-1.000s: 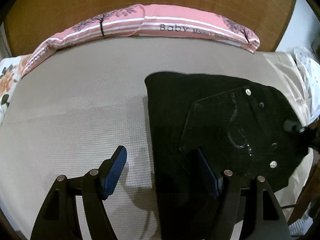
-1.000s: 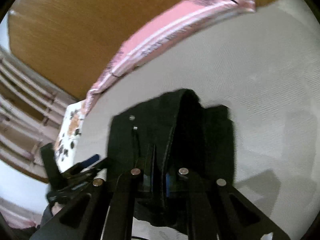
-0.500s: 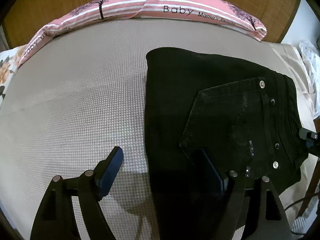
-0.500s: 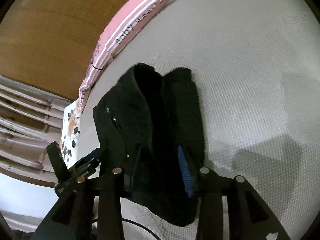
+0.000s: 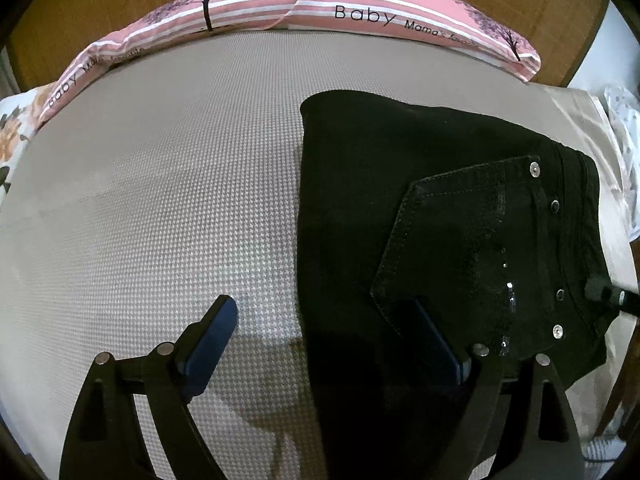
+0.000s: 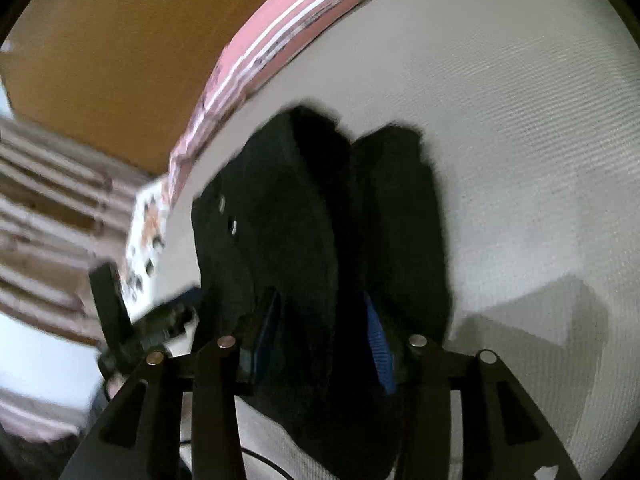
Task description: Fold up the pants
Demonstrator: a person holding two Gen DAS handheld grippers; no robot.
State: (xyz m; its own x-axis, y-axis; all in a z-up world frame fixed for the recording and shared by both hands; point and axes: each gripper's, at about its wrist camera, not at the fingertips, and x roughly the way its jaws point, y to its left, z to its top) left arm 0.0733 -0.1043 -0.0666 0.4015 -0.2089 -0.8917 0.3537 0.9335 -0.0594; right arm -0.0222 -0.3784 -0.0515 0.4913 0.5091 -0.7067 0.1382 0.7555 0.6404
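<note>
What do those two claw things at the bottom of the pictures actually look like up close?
Both are matte black. The left gripper and right gripper each have two angular arms with cut-out slots, fastened by round silver pins. Each finger ends in a flat blue ribbed pad. No lettering shows, and no hands or sleeves are in view.

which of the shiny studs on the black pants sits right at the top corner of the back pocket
The bright silver stud farthest from the left gripper. It sits on the pocket's upper corner; the others run down beside the waistband.
</note>
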